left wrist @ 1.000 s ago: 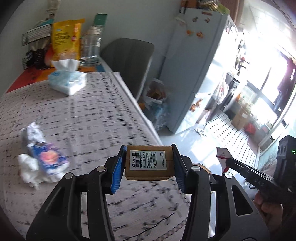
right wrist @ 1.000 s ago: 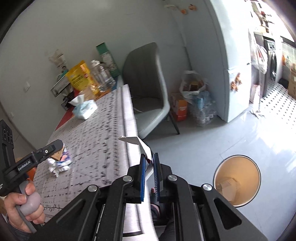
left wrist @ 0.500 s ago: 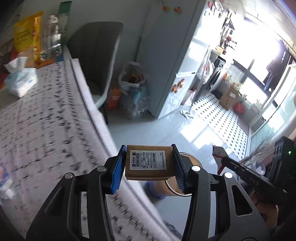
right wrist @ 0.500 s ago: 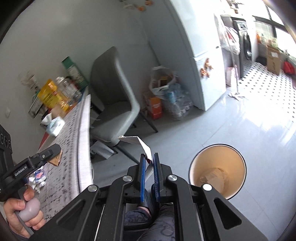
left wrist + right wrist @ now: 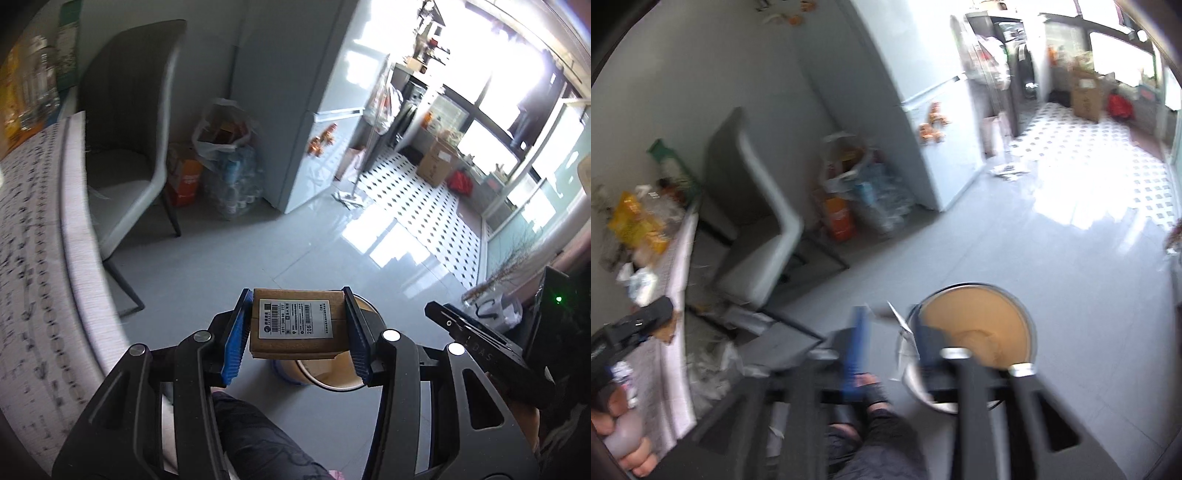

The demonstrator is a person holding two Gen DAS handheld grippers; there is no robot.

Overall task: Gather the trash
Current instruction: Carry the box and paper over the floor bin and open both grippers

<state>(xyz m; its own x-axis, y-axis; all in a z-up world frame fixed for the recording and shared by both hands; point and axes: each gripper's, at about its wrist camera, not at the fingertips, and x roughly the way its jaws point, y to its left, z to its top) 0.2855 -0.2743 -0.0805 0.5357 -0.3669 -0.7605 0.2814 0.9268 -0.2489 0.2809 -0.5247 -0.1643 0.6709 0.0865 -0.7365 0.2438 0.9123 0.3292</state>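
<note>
Grey floor tiles (image 5: pixel 229 258) filled most of both views, with a pale refrigerator (image 5: pixel 280 110) standing against the wall and bright windows beyond it. Along the left ran the table (image 5: pixel 33 258) under its patterned white cloth, a grey chair (image 5: pixel 125 147) drawn up to its long edge. Between chair and refrigerator sat a plastic bag of bottles (image 5: pixel 232 173) beside an orange carton (image 5: pixel 184 177). On the floor near the person's foot stood the round bin (image 5: pixel 979 328), tan inside, its mouth open upward.

Held above the bin's rim, the left gripper (image 5: pixel 297 326) was clamped on a small cardboard box (image 5: pixel 295 325), the box's white barcode label facing the camera and both blue pads flat against its sides. In the blurred right wrist view, the right gripper (image 5: pixel 890 343) had its fingers spread apart, and a white paper scrap (image 5: pixel 903 332) hung loose between them at the bin's near edge.
</note>
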